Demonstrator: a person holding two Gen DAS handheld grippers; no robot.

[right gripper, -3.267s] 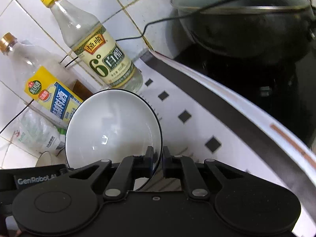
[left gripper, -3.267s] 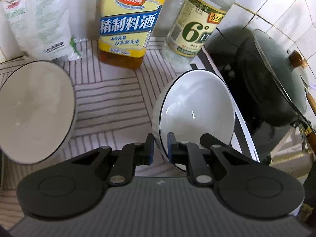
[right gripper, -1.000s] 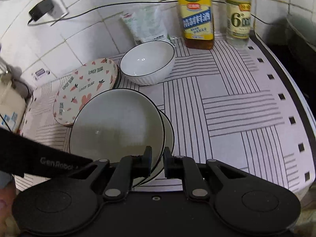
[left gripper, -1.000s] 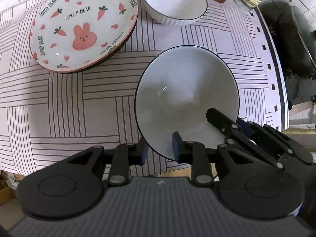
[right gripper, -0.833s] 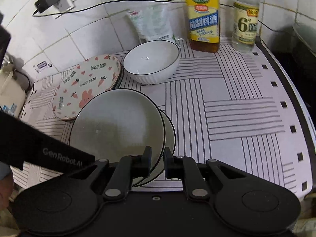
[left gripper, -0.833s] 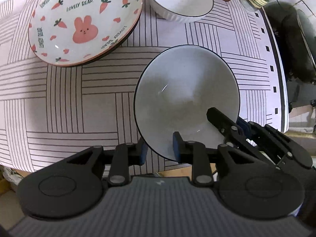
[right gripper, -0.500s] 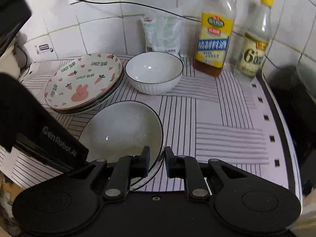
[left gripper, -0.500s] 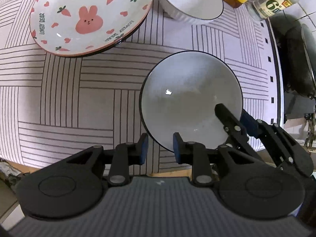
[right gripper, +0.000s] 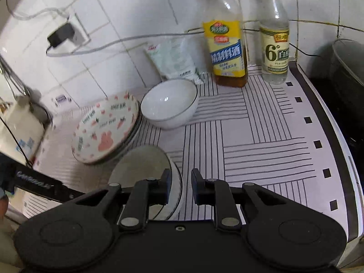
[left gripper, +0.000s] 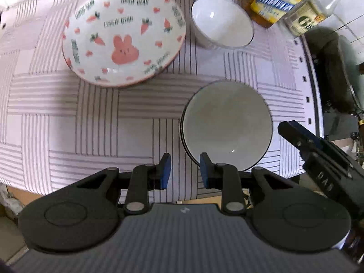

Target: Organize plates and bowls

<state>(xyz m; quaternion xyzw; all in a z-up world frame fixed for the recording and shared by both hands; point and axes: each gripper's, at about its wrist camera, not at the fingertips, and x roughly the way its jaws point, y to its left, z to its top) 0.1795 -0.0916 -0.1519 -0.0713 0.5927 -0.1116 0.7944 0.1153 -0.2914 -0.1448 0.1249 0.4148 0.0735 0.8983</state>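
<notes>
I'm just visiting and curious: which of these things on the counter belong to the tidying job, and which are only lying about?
Part of the job:
- stacked bowls
- single white bowl
- rabbit plate, on top of a plate stack

Just lying about:
- yellow-label bottle
- clear bottle
- white packet
- dark pot
- charger

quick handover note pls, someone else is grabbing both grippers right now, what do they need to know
Left gripper: open, empty, just off the near rim of the stacked bowls.
Right gripper: jaws have just been opening, nothing between them; it sits beside the same stack's rim.
Things: two black-rimmed bowls nested near the front edge of the striped mat. Bunny plate sits on top of other plates at back left. One white bowl stands alone at the back, in front of the two bottles.
Done: two bowls nested, plates stacked.
Left: probably add the lone white bowl to the bowl stack.
</notes>
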